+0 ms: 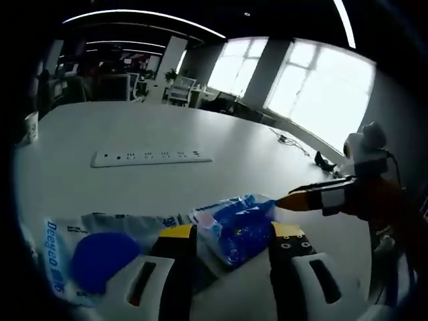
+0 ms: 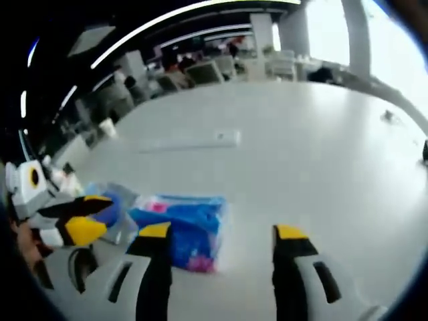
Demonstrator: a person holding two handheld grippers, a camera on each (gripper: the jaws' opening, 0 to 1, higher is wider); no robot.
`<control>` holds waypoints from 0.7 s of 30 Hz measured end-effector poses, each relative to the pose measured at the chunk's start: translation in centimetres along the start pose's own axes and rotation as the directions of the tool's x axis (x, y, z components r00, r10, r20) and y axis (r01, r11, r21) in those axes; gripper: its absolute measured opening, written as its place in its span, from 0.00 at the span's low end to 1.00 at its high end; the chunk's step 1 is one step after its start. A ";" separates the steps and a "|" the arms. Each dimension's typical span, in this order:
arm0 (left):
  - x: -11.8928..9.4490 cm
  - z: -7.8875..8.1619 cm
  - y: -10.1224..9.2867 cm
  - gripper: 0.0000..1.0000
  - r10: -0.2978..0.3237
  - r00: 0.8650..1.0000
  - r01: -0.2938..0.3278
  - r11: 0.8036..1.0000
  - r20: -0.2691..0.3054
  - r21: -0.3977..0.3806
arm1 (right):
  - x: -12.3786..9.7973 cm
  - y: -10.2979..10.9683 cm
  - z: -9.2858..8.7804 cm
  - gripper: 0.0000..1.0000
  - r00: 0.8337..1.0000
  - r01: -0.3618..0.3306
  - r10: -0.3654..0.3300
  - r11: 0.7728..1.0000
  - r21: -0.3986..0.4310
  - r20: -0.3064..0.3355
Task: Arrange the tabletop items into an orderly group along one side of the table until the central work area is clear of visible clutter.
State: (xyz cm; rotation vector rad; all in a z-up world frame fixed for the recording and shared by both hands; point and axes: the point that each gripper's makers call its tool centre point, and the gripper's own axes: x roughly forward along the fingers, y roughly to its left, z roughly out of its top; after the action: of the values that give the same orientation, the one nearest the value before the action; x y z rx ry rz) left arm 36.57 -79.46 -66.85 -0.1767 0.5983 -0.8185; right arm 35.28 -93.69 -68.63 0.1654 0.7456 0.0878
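Note:
A blue printed plastic packet [image 1: 237, 224] lies on the white table [image 1: 254, 167], just ahead of my left gripper [image 1: 233, 235], whose jaws stand open on either side of its near end. To its left lies a clear "Deeyeo" bag [image 1: 97, 257] holding a round blue item. My right gripper [image 1: 289, 200] comes in from the right, its tips at the packet's right edge. In the right gripper view the same packet [image 2: 180, 227] lies front left of my open right gripper [image 2: 223, 232], partly behind its left jaw. My left gripper [image 2: 90, 214] is open at the left, over the clear bag [image 2: 114, 204].
A white power strip [image 1: 150, 158] lies across the middle of the table, seen too as the power strip [image 2: 190, 140]. A paper cup [image 1: 31, 126] stands at the far left edge. A cable [image 1: 291, 142] and a small black item [image 1: 324, 162] lie near the right edge. Office desks stand behind.

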 end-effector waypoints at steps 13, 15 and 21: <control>-3.5 0.8 -0.8 0.83 0.000 1.000 0.000 0.994 0.000 0.112 | -2.2 4.3 0.5 0.80 0.995 -0.103 0.103 0.992 -0.077 -0.008; -4.0 0.9 -0.8 0.86 0.001 1.000 -0.001 0.993 0.002 0.115 | -2.6 4.8 0.3 0.85 0.994 -0.111 0.109 0.990 -0.091 -0.020; -6.0 1.2 0.2 0.94 0.030 0.999 -0.032 0.996 0.019 0.079 | -4.2 6.7 0.3 0.88 0.986 -0.168 0.166 0.981 -0.096 -0.028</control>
State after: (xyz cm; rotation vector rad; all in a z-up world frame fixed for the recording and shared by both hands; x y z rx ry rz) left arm 34.19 -75.03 -63.39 -0.1019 0.5503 -0.8083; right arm 32.29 -87.76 -64.42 0.1333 0.7448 0.2864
